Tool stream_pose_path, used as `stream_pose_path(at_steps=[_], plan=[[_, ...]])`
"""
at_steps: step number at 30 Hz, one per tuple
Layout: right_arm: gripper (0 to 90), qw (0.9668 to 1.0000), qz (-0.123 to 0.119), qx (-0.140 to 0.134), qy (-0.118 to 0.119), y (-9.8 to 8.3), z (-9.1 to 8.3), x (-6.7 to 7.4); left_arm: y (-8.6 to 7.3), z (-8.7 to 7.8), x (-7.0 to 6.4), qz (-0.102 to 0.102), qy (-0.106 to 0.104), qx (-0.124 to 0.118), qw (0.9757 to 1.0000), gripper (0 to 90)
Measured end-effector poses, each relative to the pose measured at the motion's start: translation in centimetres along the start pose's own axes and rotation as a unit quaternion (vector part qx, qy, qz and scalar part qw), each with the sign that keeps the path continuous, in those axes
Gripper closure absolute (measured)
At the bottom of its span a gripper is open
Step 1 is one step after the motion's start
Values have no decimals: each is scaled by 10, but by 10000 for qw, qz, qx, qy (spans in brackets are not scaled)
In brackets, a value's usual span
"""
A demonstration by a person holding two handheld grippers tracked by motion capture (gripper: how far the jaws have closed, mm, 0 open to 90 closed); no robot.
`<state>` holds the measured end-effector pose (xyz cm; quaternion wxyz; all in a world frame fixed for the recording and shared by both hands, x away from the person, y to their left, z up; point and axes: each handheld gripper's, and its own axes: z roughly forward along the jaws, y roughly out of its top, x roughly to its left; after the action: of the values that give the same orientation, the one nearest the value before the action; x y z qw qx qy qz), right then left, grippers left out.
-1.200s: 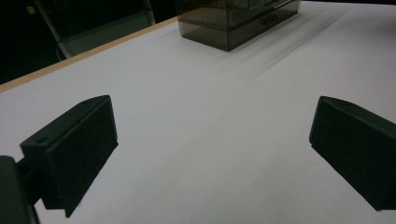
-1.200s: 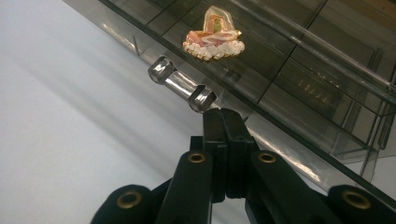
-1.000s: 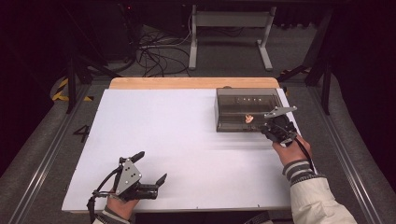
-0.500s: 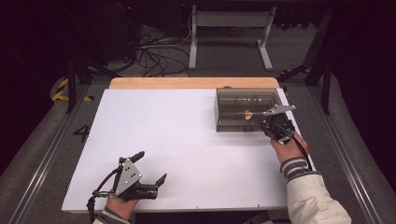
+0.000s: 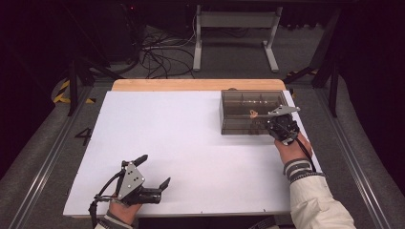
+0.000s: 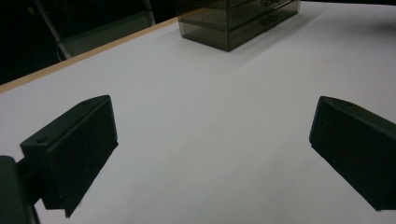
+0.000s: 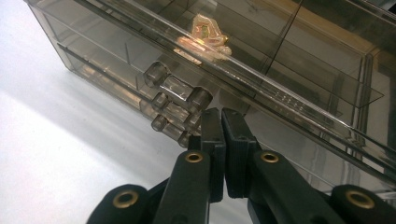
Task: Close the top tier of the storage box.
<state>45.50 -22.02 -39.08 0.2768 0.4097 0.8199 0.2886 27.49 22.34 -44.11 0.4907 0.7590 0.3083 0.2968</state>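
A smoky clear drawer box (image 5: 243,102) stands at the back right of the white table (image 5: 191,143). A small orange-gold piece (image 5: 253,113) lies inside it, seen through the plastic in the right gripper view (image 7: 205,30). My right gripper (image 5: 267,125) is at the box's near front face, its jaws pressed together (image 7: 222,116) with nothing visible between them. Their tips are just right of the clear drawer handles (image 7: 180,93). My left gripper (image 5: 153,171) rests near the table's front left, wide open (image 6: 215,126) over bare tabletop.
The box (image 6: 233,18) shows far off in the left gripper view. A wooden strip (image 5: 191,85) edges the table's far side. Beyond it are cables (image 5: 162,52) and a metal stand (image 5: 234,28) on the floor.
The right gripper has edged slightly toward the box, and the orange piece inside has shifted a little toward the far side. The left gripper has stayed put.
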Motion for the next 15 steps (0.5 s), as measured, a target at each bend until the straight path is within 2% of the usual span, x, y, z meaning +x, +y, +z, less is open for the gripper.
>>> stream_pose_path(at_steps=[7, 15], plan=[[883, 10000, 32, -59, -65, 3, 2, 0, 0, 0, 0, -20, -16, 5, 10000, 16], [895, 9999, 74, -92, -9, 4, 2, -1, 0, 0, 0, -16, -22, 14, 10000, 16]])
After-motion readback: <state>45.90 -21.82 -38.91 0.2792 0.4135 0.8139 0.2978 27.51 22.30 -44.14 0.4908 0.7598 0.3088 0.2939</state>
